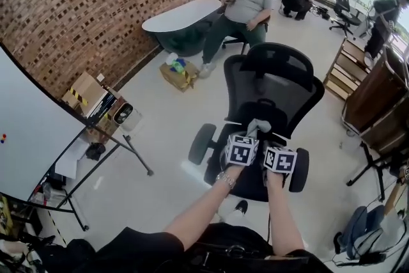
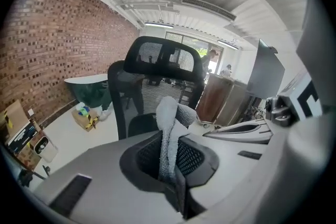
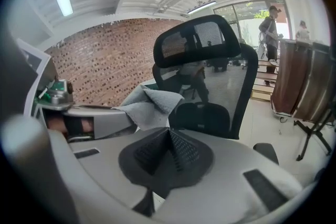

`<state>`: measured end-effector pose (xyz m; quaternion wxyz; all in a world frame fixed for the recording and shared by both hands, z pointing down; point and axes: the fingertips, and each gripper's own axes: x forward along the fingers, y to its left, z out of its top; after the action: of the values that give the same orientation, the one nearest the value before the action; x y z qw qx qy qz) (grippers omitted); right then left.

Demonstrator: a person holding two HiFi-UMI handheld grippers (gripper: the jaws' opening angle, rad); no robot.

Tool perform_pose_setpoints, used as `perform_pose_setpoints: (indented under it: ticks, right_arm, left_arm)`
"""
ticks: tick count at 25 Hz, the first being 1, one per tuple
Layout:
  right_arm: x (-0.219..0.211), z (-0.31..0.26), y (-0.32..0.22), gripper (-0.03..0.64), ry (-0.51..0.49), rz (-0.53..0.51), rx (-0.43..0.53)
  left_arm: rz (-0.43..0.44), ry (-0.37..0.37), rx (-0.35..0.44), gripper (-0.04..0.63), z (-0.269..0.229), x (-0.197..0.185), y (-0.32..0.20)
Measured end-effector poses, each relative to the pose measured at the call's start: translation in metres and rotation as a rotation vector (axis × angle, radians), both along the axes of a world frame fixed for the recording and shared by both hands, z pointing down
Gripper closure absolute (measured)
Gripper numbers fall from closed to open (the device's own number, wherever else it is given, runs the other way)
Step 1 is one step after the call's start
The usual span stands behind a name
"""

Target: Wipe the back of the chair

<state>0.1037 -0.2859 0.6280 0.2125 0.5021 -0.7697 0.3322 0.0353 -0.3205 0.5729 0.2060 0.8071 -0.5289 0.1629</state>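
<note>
A black mesh office chair (image 1: 275,91) with a headrest (image 1: 276,62) stands right in front of me, its back turned toward me. My left gripper (image 1: 255,130) is shut on a grey cloth (image 1: 258,126), which sticks up from the jaws just short of the chair's lower back. In the left gripper view the cloth (image 2: 170,131) rises between the closed pads of the left gripper (image 2: 171,159), with the chair (image 2: 152,81) beyond. My right gripper (image 1: 276,140) sits beside the left one. In the right gripper view the right gripper (image 3: 169,145) is shut on nothing, and the cloth (image 3: 149,105) hangs at its left.
A person sits on a chair (image 1: 246,3) at the back beside a white-topped tub (image 1: 182,17). Cardboard boxes (image 1: 89,96) and a whiteboard (image 1: 32,118) stand at the left. A wooden cart (image 1: 377,99) is at the right, and more office chairs (image 1: 342,3) farther back.
</note>
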Motion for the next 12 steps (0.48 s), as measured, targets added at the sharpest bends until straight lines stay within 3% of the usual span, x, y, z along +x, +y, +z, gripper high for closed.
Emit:
perform_pose_setpoints:
  ticks: [2, 5, 12]
  right_arm:
    - [-0.011, -0.003, 0.007, 0.612, -0.007, -0.003, 0.010]
    - [-0.022, -0.012, 0.027, 0.612, -0.010, 0.012, 0.034]
    - [-0.065, -0.008, 0.133, 0.612, 0.038, 0.005, 0.013]
  left_arm:
    - [-0.009, 0.002, 0.026, 0.566, -0.011, -0.014, 0.010]
    - [-0.006, 0.004, -0.001, 0.566, -0.003, -0.028, 0.035]
    - [0.056, 0.034, 0.026, 0.566, -0.018, -0.057, 0.128]
